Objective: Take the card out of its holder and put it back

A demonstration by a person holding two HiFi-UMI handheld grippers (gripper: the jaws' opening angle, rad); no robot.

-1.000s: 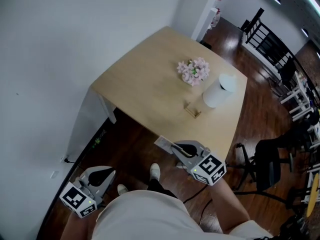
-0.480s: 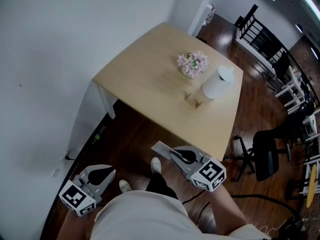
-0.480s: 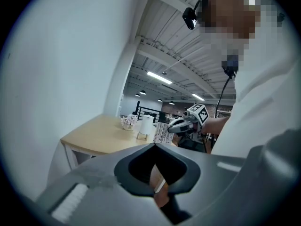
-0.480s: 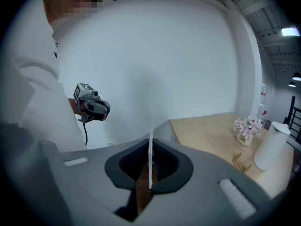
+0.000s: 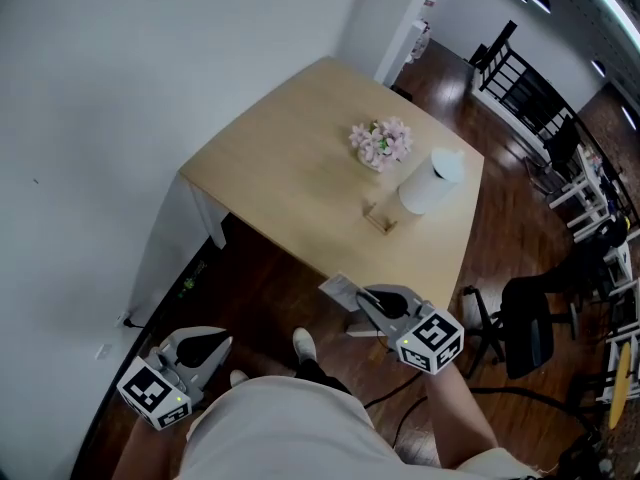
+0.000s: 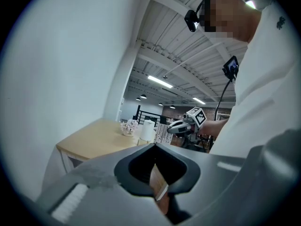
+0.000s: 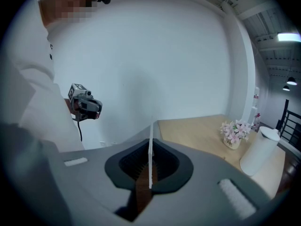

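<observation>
Lower left, your left tongs (image 5: 212, 344) hang closed and empty; lower centre, your right tongs (image 5: 365, 298) pinch the card (image 5: 338, 288), short of the counter (image 5: 290, 168). Misaligned at the wooden holder (image 5: 381, 221), it may buckle or tip that unbraced holder.

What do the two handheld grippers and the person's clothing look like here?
Both the left gripper and right gripper have grey bodies with black recesses, each carrying a white cube of black square markers. The person wears a white top.
</observation>
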